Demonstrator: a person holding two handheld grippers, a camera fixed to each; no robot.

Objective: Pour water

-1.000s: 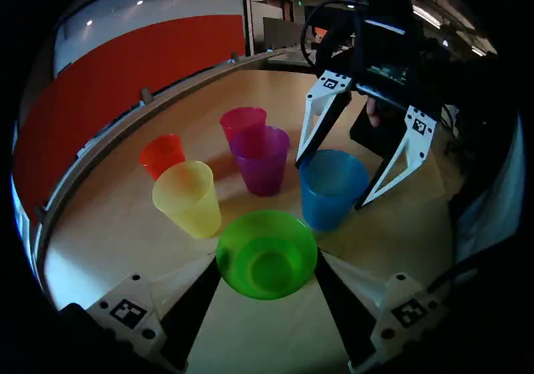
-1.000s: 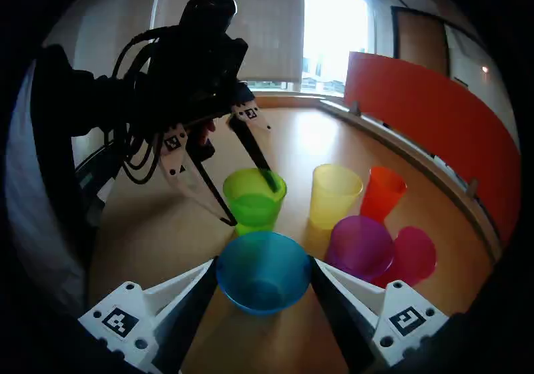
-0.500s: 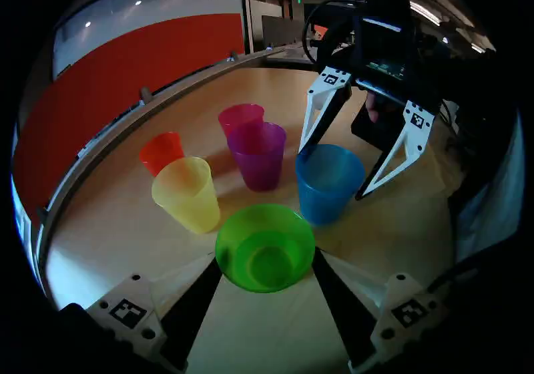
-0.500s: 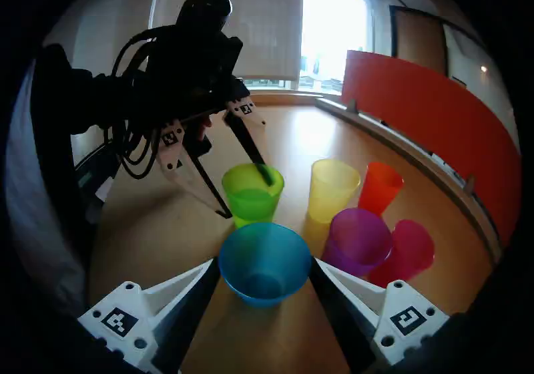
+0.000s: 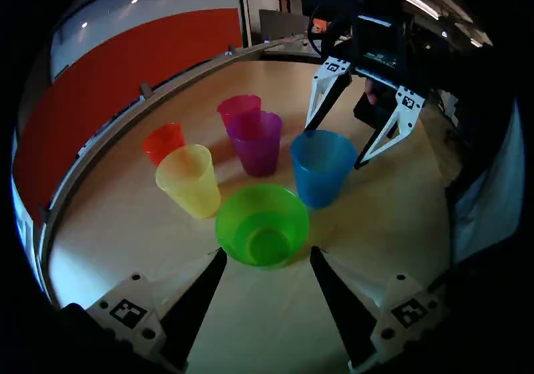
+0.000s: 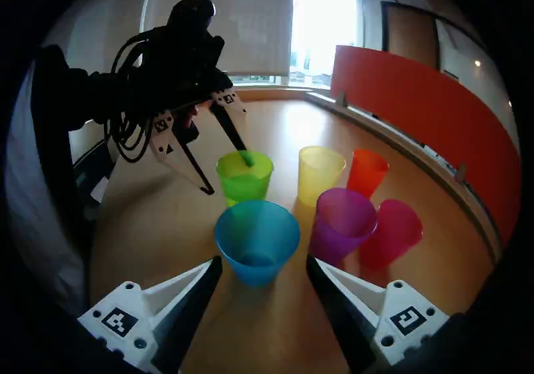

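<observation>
Right now my left gripper (image 5: 268,251) gapes wide, its tips flanking the green cup (image 5: 262,222) without clamping it. My right gripper (image 6: 263,259) is spread just as far, with the blue cup (image 6: 257,235) standing upright just ahead between its fingertips on the wooden table (image 6: 167,227).

Plain, translucent: green cup (image 5: 262,226), blue cup (image 5: 322,167), purple cup (image 5: 254,140), pink cup (image 5: 239,107), yellow cup (image 5: 188,180), orange cup (image 5: 163,142). Pale wood: table (image 5: 400,200). Red: wall panel (image 5: 100,87). White with black inner faces, black-and-white square markers: left gripper (image 5: 267,252), right gripper (image 6: 262,262).
</observation>
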